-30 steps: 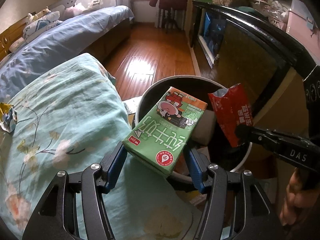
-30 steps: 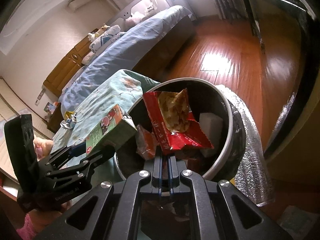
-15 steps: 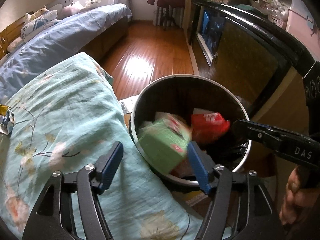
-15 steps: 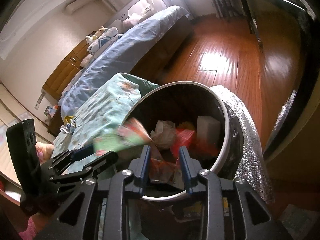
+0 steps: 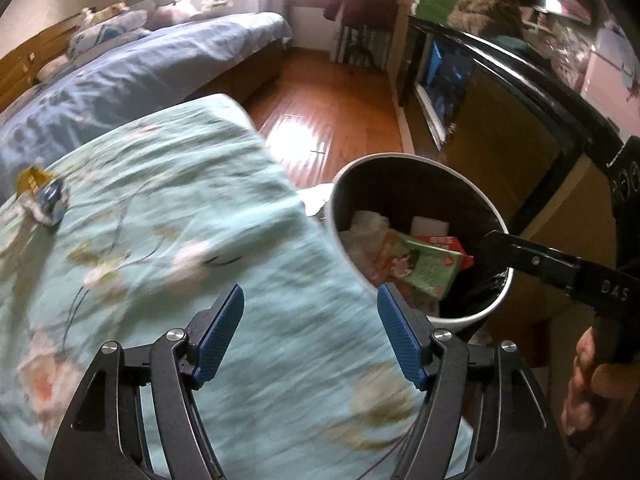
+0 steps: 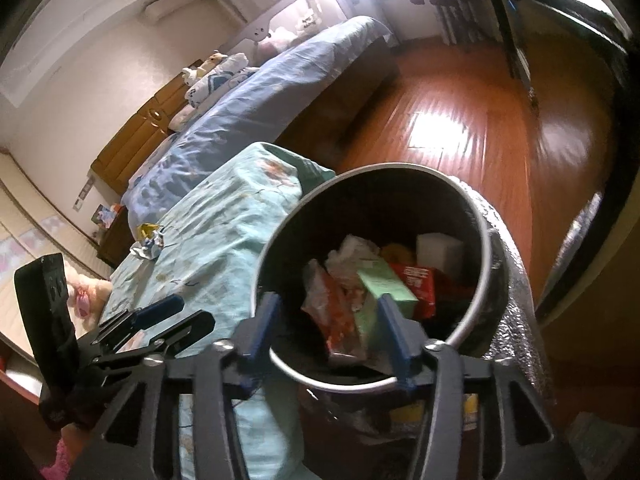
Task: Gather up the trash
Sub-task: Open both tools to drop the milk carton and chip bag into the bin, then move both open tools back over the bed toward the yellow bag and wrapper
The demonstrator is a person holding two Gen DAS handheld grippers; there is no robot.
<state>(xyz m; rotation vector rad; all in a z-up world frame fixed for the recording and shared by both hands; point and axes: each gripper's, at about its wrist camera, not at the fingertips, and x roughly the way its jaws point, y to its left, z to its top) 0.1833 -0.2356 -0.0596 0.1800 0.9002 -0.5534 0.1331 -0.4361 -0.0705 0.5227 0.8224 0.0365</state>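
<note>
A round bin (image 5: 420,158) (image 6: 400,169) with a dark inside stands beside the bed. In it lie a green milk carton (image 5: 424,264) (image 6: 384,284) and a red snack packet (image 5: 444,240) (image 6: 416,280) on other rubbish. My left gripper (image 5: 310,300) (image 6: 180,316) hovers over the teal floral blanket (image 5: 180,220), left of the bin; its jaws are opening with nothing between them. My right gripper (image 6: 328,308) (image 5: 520,256) hangs over the bin's near rim, jaws opening and empty. A crumpled yellow and blue wrapper (image 5: 44,196) (image 6: 150,240) lies further off on the blanket.
A blue-covered bed (image 5: 140,64) runs along the left. Polished wooden floor (image 5: 332,120) lies beyond the bin. A dark cabinet with a black edge (image 5: 520,80) stands on the right. A silver foil sheet (image 6: 516,280) hangs at the bin's side. A hand (image 5: 588,380) grips the right tool.
The green carton and the red packet have dropped from the grippers into the bin. Both grippers have opened. The left gripper has moved left, off the bin and over the blanket.
</note>
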